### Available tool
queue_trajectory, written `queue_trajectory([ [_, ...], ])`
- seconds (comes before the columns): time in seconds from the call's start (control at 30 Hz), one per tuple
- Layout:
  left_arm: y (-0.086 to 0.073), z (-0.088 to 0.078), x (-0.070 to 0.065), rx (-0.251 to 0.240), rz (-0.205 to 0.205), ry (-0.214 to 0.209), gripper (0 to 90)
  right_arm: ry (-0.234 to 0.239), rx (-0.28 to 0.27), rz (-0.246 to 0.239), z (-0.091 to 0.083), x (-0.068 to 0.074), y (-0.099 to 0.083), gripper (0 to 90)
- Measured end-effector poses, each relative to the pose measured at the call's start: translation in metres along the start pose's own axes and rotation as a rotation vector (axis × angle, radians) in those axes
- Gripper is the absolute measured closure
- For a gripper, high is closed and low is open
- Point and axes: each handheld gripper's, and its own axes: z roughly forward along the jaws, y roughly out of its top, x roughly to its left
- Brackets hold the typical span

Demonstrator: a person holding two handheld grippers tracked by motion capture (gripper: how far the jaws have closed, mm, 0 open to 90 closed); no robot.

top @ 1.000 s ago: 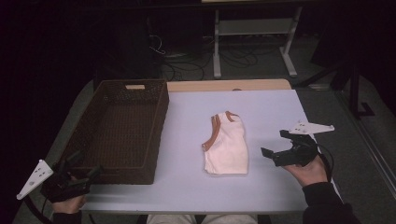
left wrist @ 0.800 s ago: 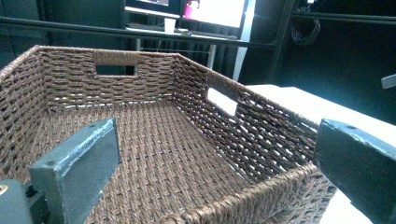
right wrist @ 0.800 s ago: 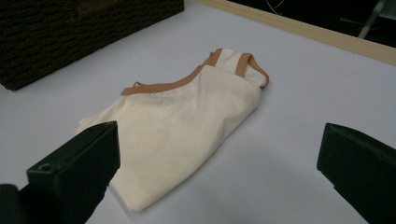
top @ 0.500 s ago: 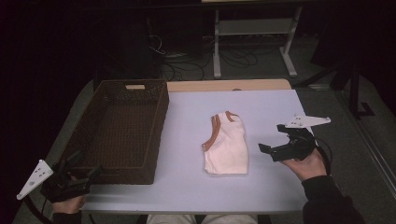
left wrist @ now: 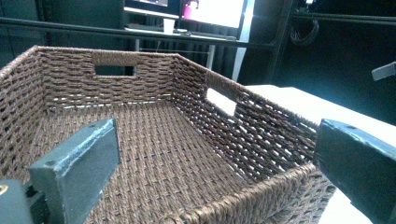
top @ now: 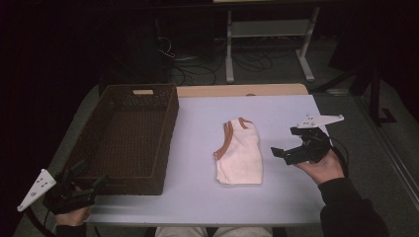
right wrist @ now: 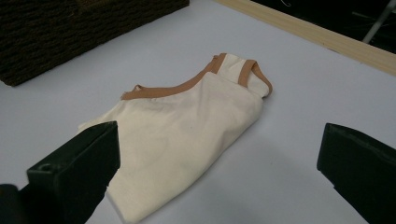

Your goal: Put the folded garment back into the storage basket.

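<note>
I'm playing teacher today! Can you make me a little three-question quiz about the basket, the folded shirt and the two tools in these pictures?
1. True or false: the folded shirt lies inside the wicker basket.
2. Which tool is closer to the shirt? A) left tool B) right tool
3. Fill in the blank: the trim along the shirt's neck and armholes is ____.

Key:
1. False. It lies on the table, to the right of the basket.
2. B. It hovers open beside the shirt; the left tool, also open, sits at the basket's near corner.
3. Orange-brown.
</note>
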Motion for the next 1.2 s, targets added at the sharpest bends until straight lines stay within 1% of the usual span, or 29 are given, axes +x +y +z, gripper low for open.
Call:
queue_trajectory([
  [0.13, 0.000, 0.000, 0.000, 0.002, 0.000, 0.000, 0.0, 0.005, 0.005, -0.003, 0.002, -0.002, 0.006, 0.0],
  [0.27, 0.000, 0.000, 0.000, 0.001, 0.001, 0.000, 0.0, 0.005, 0.029, -0.005, 0.006, -0.005, 0.010, 0.0],
  [0.37, 0.000, 0.000, 0.000, 0.001, 0.001, 0.000, 0.0, 0.007, 0.037, 0.014, 0.009, -0.010, 0.012, 0.0],
  [0.5, 0.000, 0.000, 0.000, 0.001, 0.001, -0.001, 0.0, 0.005, 0.048, 0.026, 0.013, -0.017, 0.014, 0.0],
  [0.73, 0.000, 0.000, 0.000, 0.000, 0.000, 0.000, 0.0, -0.007, 0.073, 0.060, 0.021, -0.029, 0.013, 0.0],
  [0.83, 0.000, 0.000, 0.000, 0.001, 0.001, -0.001, 0.0, -0.010, 0.080, 0.065, 0.024, -0.032, 0.012, 0.0],
  [0.93, 0.000, 0.000, 0.000, 0.001, 0.001, -0.001, 0.0, -0.009, 0.088, 0.076, 0.028, -0.034, 0.011, 0.0],
  [1.07, 0.000, 0.000, 0.000, 0.001, 0.001, -0.001, 0.0, -0.007, 0.099, 0.078, 0.034, -0.036, 0.011, 0.0],
  [1.2, 0.000, 0.000, 0.000, 0.001, 0.001, -0.002, 0.0, 0.000, 0.117, 0.071, 0.042, -0.035, 0.012, 0.0],
])
